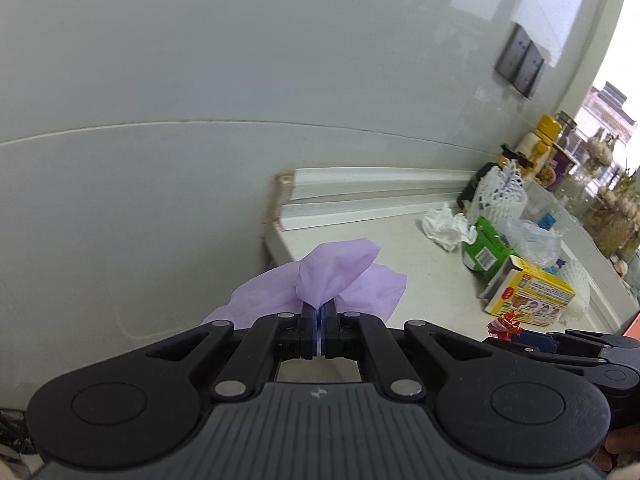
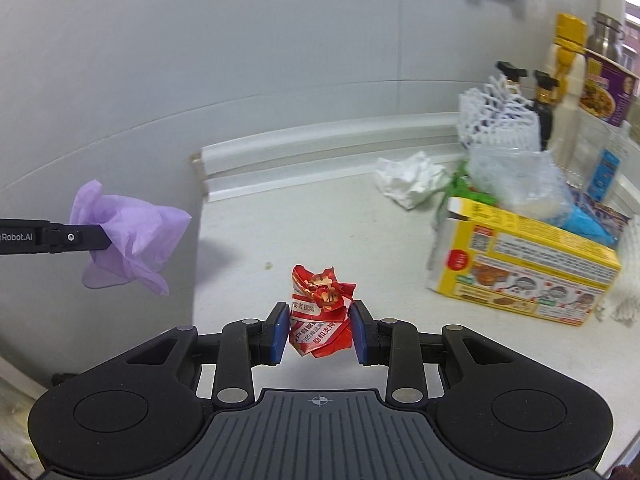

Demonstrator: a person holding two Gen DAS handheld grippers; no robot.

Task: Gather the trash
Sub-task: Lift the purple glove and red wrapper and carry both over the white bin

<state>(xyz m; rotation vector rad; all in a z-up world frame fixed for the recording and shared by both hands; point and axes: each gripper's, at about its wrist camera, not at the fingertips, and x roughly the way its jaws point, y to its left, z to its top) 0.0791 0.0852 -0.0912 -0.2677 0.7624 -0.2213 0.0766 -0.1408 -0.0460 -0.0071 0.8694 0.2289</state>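
My left gripper (image 1: 320, 312) is shut on a thin purple plastic bag (image 1: 332, 276), which bunches out ahead of the fingertips over the counter's left end. In the right wrist view the same purple bag (image 2: 128, 240) hangs from the left gripper (image 2: 106, 238) at the far left. My right gripper (image 2: 320, 330) is shut on a crumpled red wrapper (image 2: 320, 316) with white print, held above the counter. That red wrapper (image 1: 504, 324) also peeks in at the lower right of the left wrist view, in the right gripper (image 1: 516, 334).
On the white counter (image 2: 320, 224) lie a crumpled white tissue (image 2: 412, 180), a yellow box (image 2: 520, 268), a green carton (image 1: 484, 244), clear plastic wrap (image 2: 516, 180) and white foam netting (image 2: 496, 120). Bottles (image 2: 566, 80) stand along the right wall. A grey wall (image 1: 200, 80) rises behind.
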